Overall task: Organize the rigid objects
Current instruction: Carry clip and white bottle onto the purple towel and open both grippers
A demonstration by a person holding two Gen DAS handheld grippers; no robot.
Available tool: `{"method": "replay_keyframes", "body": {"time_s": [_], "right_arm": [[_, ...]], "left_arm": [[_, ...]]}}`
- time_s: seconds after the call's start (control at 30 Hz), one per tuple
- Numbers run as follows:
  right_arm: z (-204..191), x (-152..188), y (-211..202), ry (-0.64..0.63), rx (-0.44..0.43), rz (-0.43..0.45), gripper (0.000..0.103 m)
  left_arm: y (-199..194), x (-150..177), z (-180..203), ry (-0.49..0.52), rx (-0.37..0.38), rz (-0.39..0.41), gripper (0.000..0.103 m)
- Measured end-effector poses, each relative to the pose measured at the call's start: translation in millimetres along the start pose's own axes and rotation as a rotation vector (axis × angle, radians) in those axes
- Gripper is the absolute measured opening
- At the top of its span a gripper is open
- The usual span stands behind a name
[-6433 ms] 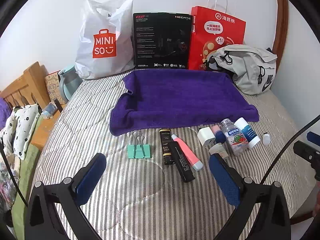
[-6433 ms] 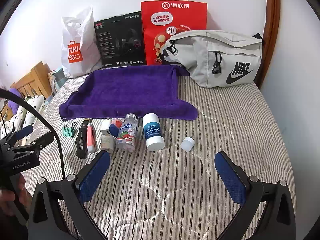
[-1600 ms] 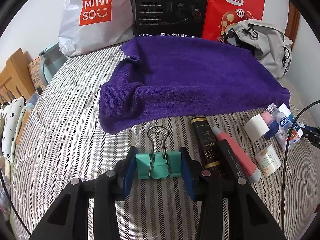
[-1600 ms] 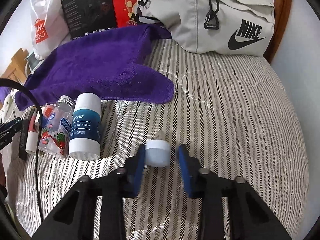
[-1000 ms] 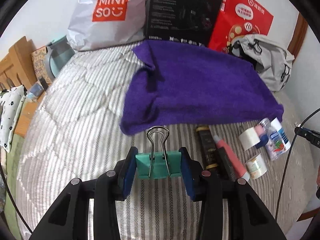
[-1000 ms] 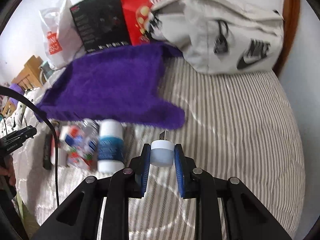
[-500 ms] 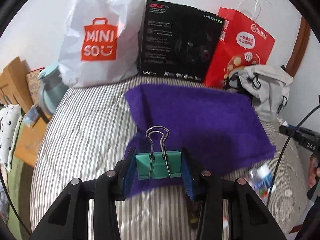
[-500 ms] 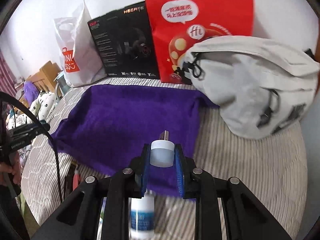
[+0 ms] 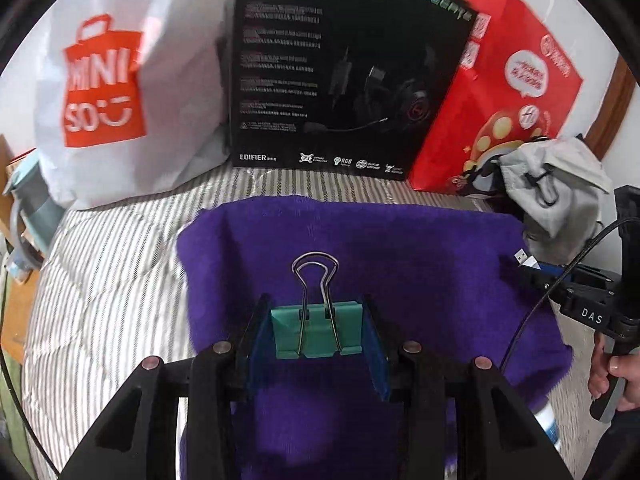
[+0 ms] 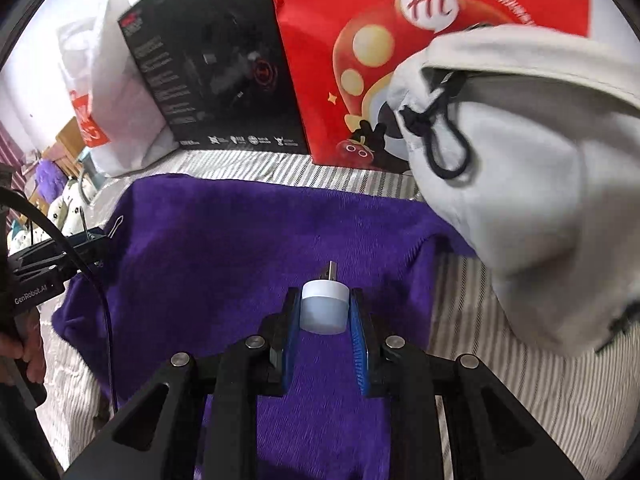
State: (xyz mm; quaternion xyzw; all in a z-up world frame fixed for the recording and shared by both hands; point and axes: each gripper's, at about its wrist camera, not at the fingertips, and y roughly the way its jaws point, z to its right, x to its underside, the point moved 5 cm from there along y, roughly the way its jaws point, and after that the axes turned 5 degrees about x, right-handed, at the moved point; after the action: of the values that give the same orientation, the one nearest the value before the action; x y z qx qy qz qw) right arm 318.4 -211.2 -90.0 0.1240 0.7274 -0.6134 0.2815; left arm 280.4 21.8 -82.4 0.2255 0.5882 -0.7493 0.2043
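**Both grippers loaded above the purple towel**

At the far left of the left wrist view a white MINISO shopping bag (image 9: 100, 92) leans against the wall on the striped bed cover (image 9: 108, 264). Next to it stands a black Edifier headset box (image 9: 344, 68), then a red paper gift bag (image 9: 508, 88), with a grey drawstring bag (image 9: 560, 184) slumped in front of the red bag's right corner.

The purple towel (image 9: 400, 264) lies spread on the bed before these. Over it the left gripper (image 9: 317, 336) has its blue pads pressed against the two sides of a teal binder clip (image 9: 316, 334); the clip's wire handles point forward and up. At the right edge a hand (image 9: 616, 376) grips the other tool's handle.

In the right wrist view the same box (image 10: 216, 64), red bag (image 10: 400, 40) and grey bag (image 10: 540, 184) fill the background. The right gripper (image 10: 325, 312) hangs above the towel's (image 10: 224, 256) right part, jaws narrowed onto a small white USB plug-in device (image 10: 324, 306), whose metal connector sticks out forward. Whether either held item touches the towel cannot be told.
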Motion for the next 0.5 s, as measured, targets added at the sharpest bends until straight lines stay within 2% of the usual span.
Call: {"method": "replay_keyframes", "body": {"time_s": [0.37, 0.5], "right_arm": [[-2.8, -10.1, 40.1, -0.045, 0.037, -0.079, 0.024], [-3.8, -9.9, 43.4, -0.056, 0.038, -0.073, 0.026]], "left_arm": [[47.4, -16.5, -9.0, 0.0, -0.04, -0.072, 0.04], [57.2, -15.4, -7.2, 0.019, -0.063, -0.101, 0.04]]}}
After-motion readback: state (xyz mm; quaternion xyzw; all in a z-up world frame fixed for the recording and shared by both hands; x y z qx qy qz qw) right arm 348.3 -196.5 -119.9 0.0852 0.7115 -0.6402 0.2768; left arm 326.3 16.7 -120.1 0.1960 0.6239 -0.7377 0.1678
